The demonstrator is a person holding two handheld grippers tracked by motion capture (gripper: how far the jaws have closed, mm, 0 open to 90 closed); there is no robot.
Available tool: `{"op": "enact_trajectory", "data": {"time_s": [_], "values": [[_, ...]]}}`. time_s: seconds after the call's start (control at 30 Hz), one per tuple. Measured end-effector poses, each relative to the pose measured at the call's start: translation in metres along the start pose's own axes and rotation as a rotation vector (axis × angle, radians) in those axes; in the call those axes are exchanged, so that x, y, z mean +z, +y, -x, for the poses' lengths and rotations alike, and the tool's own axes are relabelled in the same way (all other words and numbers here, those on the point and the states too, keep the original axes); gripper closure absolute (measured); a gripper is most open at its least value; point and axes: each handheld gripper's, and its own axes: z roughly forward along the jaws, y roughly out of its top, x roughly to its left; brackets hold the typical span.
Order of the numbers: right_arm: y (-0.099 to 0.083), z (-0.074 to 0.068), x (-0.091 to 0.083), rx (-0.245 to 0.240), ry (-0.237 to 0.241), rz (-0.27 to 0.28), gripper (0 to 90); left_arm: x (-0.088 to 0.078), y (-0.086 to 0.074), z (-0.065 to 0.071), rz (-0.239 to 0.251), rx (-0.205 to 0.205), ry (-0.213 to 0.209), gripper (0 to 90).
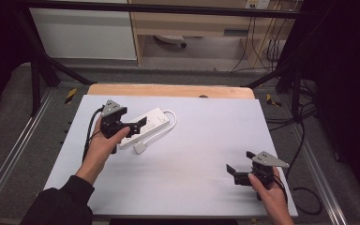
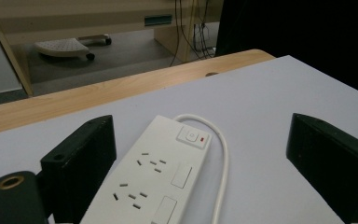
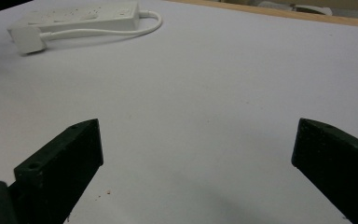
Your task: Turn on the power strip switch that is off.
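Left claw (image 1: 138,125) sits over the near end of the white power strip (image 1: 146,123); jaws spread wide, clamped on nothing. In the left gripper view the strip (image 2: 151,179) lies between the two jaws, closer to the jaw at the left of that view than to the other; contact with either jaw cannot be told. Strip lies flat on the worktop (image 1: 201,136), sockets up; its rocker switch (image 2: 193,137) with a red mark is at the end away from the claw. White cable (image 2: 223,163) leaves that far end, loops round and runs back along the strip's side toward the claw; it ends in a white plug (image 1: 140,147) just beside the claw's hand (image 1: 104,143).

Right claw (image 1: 238,171) is well apart from the strip, low over bare worktop; jaws wide apart, nothing between them. From the right gripper view the strip (image 3: 81,17) and plug (image 3: 27,38) lie far ahead of the jaws, up and to the left.
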Motion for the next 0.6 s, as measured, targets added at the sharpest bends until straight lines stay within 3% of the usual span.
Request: {"op": "enact_trajectory", "data": {"time_s": [0.6], "values": [[0.0,0.0,0.0,0.002,0.006,0.0,2.4,0.032,-0.003,-0.002,-0.035,0.002,0.026,8.8]]}}
